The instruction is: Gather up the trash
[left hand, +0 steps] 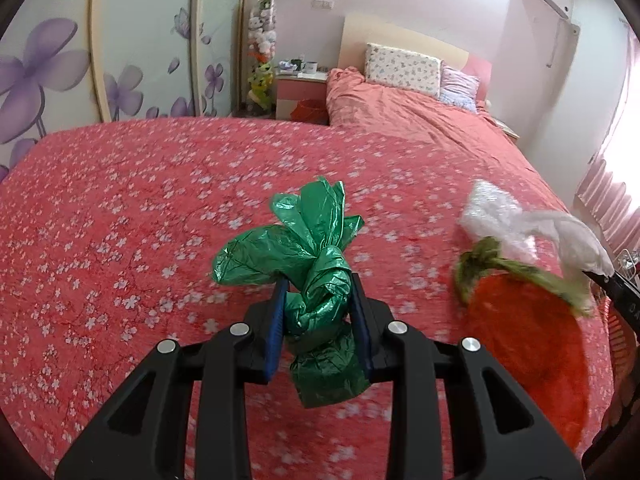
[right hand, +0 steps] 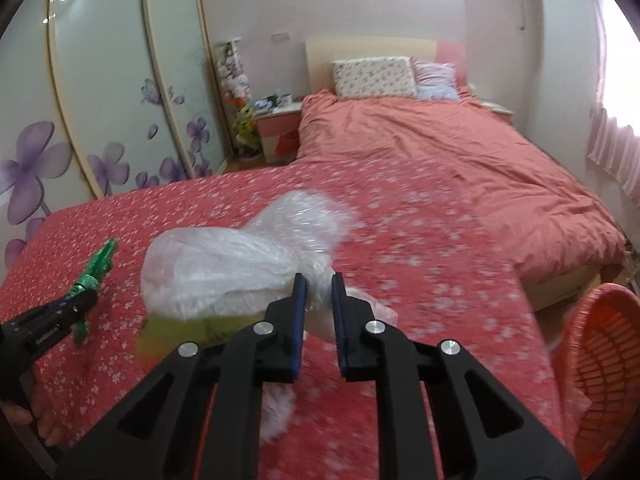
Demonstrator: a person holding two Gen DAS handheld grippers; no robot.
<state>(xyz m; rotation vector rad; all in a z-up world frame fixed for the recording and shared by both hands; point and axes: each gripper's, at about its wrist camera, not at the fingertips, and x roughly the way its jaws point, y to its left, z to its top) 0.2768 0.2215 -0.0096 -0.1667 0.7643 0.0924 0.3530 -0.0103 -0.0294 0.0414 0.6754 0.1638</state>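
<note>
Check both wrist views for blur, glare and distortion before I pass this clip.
Left wrist: green bag sharp in the left gripper, bedspread motion-smeared, window blown out. Right wrist: white bag and bedspread blurred, right gripper sharp, wardrobe doors bowed by the fisheye.

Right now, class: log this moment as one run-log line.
left gripper: shut on green bag | right gripper: shut on clear bag | basket: right of bed | both bags held above bed
</note>
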